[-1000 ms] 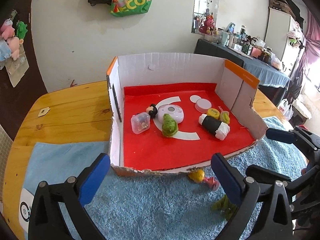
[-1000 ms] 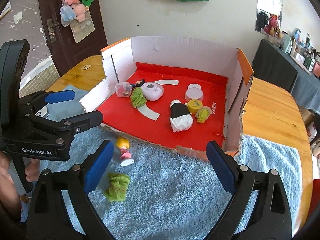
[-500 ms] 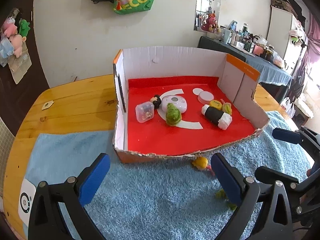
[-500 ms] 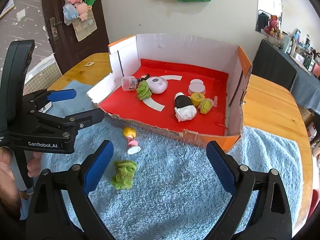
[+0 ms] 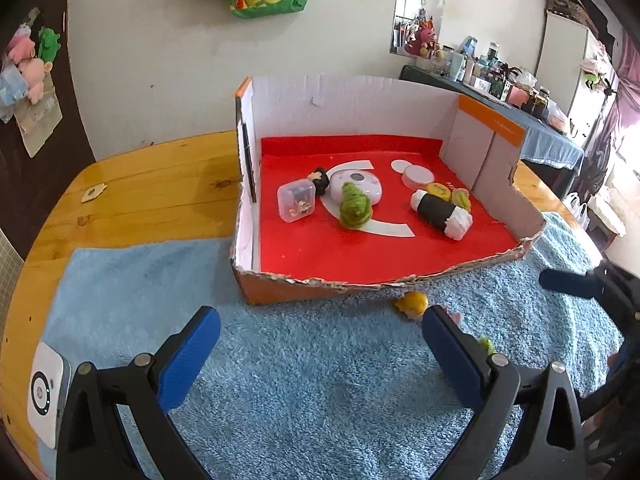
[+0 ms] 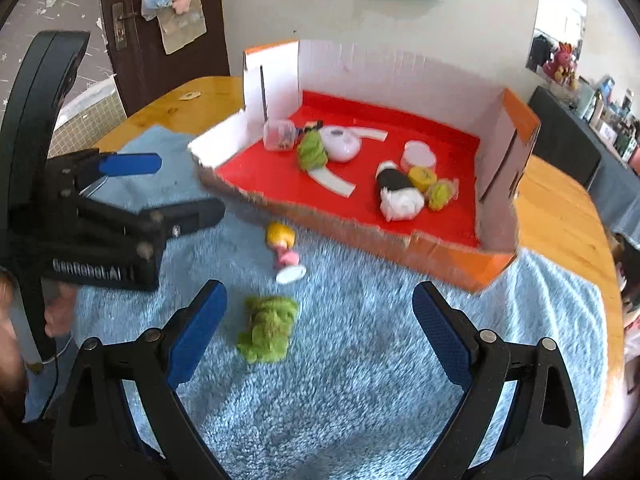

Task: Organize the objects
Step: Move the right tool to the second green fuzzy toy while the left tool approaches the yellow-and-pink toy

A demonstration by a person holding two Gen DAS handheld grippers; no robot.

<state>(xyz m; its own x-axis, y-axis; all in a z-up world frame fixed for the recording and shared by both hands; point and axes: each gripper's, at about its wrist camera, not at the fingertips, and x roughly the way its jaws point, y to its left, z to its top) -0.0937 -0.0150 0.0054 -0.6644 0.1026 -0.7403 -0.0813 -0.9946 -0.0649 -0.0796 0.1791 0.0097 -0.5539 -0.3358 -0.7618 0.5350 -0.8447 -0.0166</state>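
A cardboard box (image 5: 360,92) (image 6: 492,264) with a red floor stands on a blue towel (image 5: 304,380) (image 6: 360,360). Inside lie a clear case (image 5: 296,201), a green yarn ball (image 5: 354,210), a white round device (image 5: 356,184), a black-and-white roll (image 5: 440,214) and small lids. On the towel in front lie a small doll with a yellow head (image 6: 282,250) (image 5: 412,303) and a green plush (image 6: 268,328). My left gripper (image 5: 316,356) is open and empty above the towel. My right gripper (image 6: 318,332) is open and empty, just right of the green plush.
The towel lies on a round wooden table (image 5: 152,192) (image 6: 560,208). A white device (image 5: 46,394) lies at the towel's left edge. A dark door (image 6: 132,32) and a cluttered side table (image 5: 500,84) stand behind.
Both grippers have pulled back from the box and lowered over the towel. The box looks farther away. The right view has swung so the green plush sits between the fingers.
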